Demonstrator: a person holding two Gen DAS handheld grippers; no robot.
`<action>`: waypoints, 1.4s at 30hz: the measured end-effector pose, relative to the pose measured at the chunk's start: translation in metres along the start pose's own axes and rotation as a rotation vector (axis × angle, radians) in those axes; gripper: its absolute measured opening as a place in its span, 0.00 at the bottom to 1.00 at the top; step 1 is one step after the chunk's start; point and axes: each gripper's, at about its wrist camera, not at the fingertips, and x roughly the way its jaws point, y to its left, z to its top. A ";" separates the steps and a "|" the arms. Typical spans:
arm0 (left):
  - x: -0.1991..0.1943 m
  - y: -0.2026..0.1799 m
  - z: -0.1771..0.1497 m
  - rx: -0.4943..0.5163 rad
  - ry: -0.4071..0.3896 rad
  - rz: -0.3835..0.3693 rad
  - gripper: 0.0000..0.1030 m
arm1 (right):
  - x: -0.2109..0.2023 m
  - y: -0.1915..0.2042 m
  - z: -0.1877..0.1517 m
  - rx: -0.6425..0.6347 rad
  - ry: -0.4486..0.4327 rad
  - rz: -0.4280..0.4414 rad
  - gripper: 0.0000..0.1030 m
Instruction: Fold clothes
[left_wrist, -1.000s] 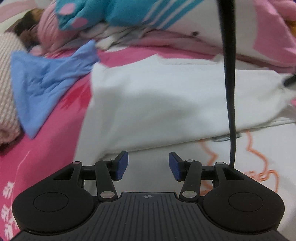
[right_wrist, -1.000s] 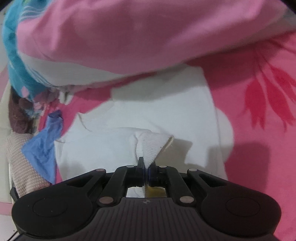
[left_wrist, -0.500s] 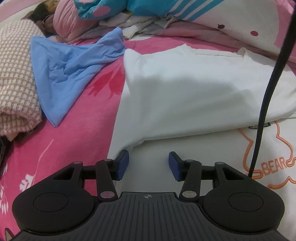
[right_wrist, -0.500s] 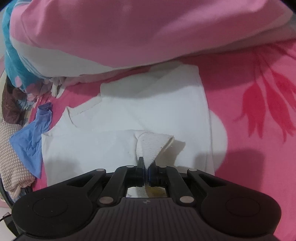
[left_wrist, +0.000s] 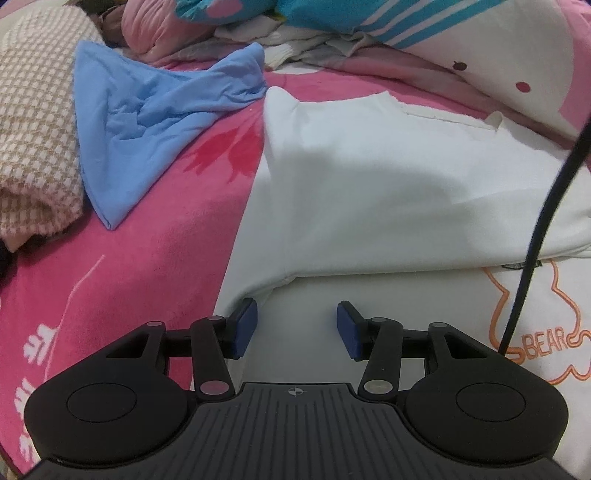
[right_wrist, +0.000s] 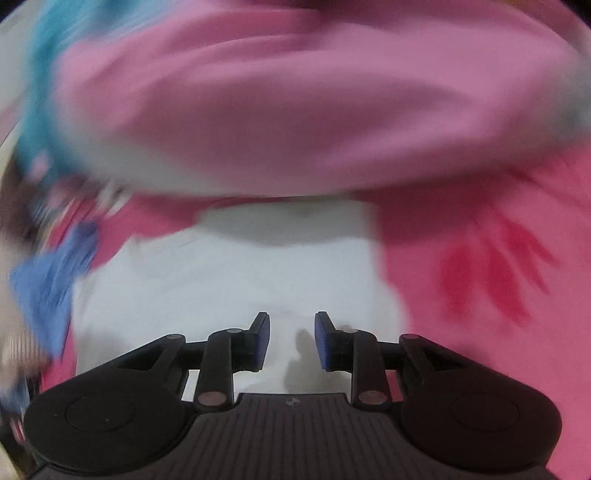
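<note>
The white shirt (left_wrist: 369, 206) lies partly folded on the pink bed cover (left_wrist: 155, 266), a blue garment (left_wrist: 147, 122) beside it toward the piled bedding. The left claw (left_wrist: 297, 328) hangs spread over the shirt's fold, gripping nothing. The right claw (right_wrist: 291, 341) is opening above the shirt, nothing between its pads.

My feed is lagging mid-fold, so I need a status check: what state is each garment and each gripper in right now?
White shirt: flat on the bed, upper part folded down over its printed front.
Blue garment: crumpled, unfolded, beside the shirt.
Checked cloth: bunched at the edge.
Left gripper: open, nothing between the pads, over the shirt's fold edge.
Right gripper: jaws opening, nothing between them, over the shirt.
</note>
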 end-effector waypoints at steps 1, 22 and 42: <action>-0.001 -0.001 0.000 0.005 0.002 0.005 0.47 | 0.005 0.017 -0.002 -0.068 0.005 0.020 0.25; -0.028 0.057 0.009 -0.204 -0.088 -0.056 0.47 | 0.129 0.261 0.045 -0.669 0.117 0.126 0.29; 0.062 0.081 0.062 -0.177 -0.109 -0.139 0.47 | 0.229 0.328 0.034 -0.997 0.383 0.150 0.11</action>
